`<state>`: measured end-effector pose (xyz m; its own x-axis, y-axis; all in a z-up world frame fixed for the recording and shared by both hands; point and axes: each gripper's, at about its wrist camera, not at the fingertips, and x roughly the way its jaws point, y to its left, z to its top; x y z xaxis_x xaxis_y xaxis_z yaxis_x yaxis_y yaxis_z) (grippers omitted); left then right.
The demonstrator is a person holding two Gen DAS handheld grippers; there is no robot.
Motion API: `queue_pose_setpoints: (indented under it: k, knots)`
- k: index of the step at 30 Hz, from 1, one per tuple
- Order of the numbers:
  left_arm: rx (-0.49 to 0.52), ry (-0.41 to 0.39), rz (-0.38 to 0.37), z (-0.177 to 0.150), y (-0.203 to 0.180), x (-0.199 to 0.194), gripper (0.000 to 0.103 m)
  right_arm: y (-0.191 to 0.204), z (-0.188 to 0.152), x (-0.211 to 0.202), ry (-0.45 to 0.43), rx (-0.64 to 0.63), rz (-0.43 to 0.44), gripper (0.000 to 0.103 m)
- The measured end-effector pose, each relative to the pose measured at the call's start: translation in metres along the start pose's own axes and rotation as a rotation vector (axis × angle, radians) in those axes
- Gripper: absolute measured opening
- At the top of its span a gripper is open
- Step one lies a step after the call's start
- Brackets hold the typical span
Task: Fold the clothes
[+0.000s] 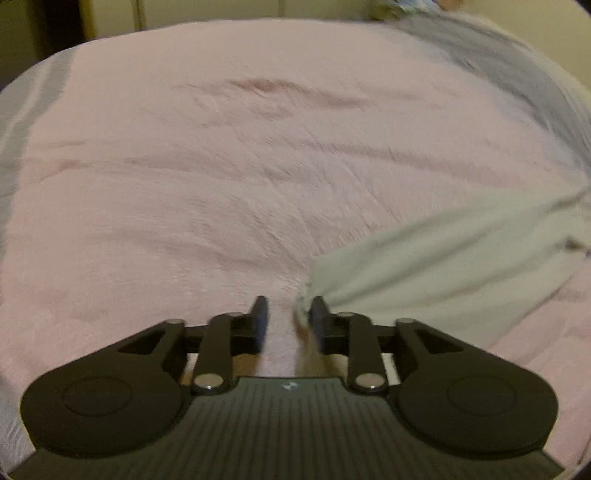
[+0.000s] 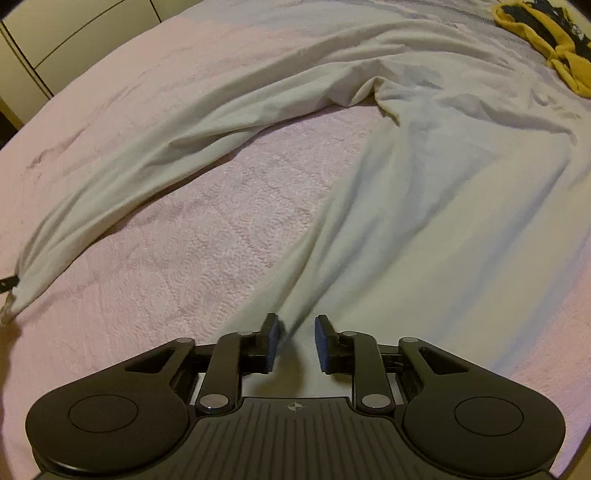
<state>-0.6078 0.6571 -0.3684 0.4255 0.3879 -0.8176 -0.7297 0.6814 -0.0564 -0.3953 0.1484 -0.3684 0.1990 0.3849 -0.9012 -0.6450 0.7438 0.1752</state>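
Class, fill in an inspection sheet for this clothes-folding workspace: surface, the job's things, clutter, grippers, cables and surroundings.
Surface: pink bedspread, quilted, lightly creased.
Job's things: pale grey trousers spread out on it, two legs diverging toward the grippers.
Clutter: yellow and black garment at the far right of the bed.
Grippers: left hand-held gripper open, one leg's hem beside its right finger, not clamped; right hand-held gripper open, with the other leg's hem between the fingers.
Cables: nothing seen.
Surroundings: cream cabinet beyond the bed's far left edge; grey sheet at the bed's edge, blurred.
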Motion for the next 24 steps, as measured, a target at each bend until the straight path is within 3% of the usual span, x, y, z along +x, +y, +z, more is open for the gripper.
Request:
queue_pose_setpoints:
  k: [2,5,8,13,14,16,17,21,23,24]
  knots:
    - [-0.059,-0.026,0.022,-0.001,0.010,-0.014,0.028,0.005,0.001,0.000,-0.002,0.004,0.009,0.035]
    - [-0.229,-0.011,0.001,0.000,0.039,-0.029,0.033,0.029,0.001,0.006,-0.003,-0.011,0.053,0.037]
    - [-0.384,0.056,-0.092,-0.006,0.061,-0.025,0.037,0.053,0.001,0.012,-0.004,-0.026,0.097,0.038]
    - [-0.560,0.126,-0.266,-0.009,0.065,0.019,0.037,0.092,0.000,0.022,-0.005,-0.050,0.169,0.039]
    - [-0.601,0.142,-0.303,-0.009,0.065,0.032,0.034,0.100,0.000,0.024,-0.006,-0.055,0.184,0.039]
    - [-0.670,0.155,-0.384,-0.013,0.062,0.046,0.000,0.116,0.000,0.028,-0.006,-0.065,0.213,0.039]
    - [-0.679,0.149,-0.422,-0.015,0.058,0.048,0.000,0.119,0.000,0.029,-0.006,-0.067,0.211,0.039]
    - [-0.309,-0.033,-0.232,-0.013,0.038,-0.031,0.000,0.117,0.008,0.027,-0.010,-0.093,0.163,0.039]
    - [-0.154,-0.046,-0.118,-0.023,0.033,-0.051,0.001,0.108,0.013,0.029,-0.009,-0.087,0.131,0.039]
    - [-0.146,0.022,-0.133,-0.029,0.031,-0.038,0.001,0.104,0.015,0.030,-0.009,-0.083,0.115,0.039]
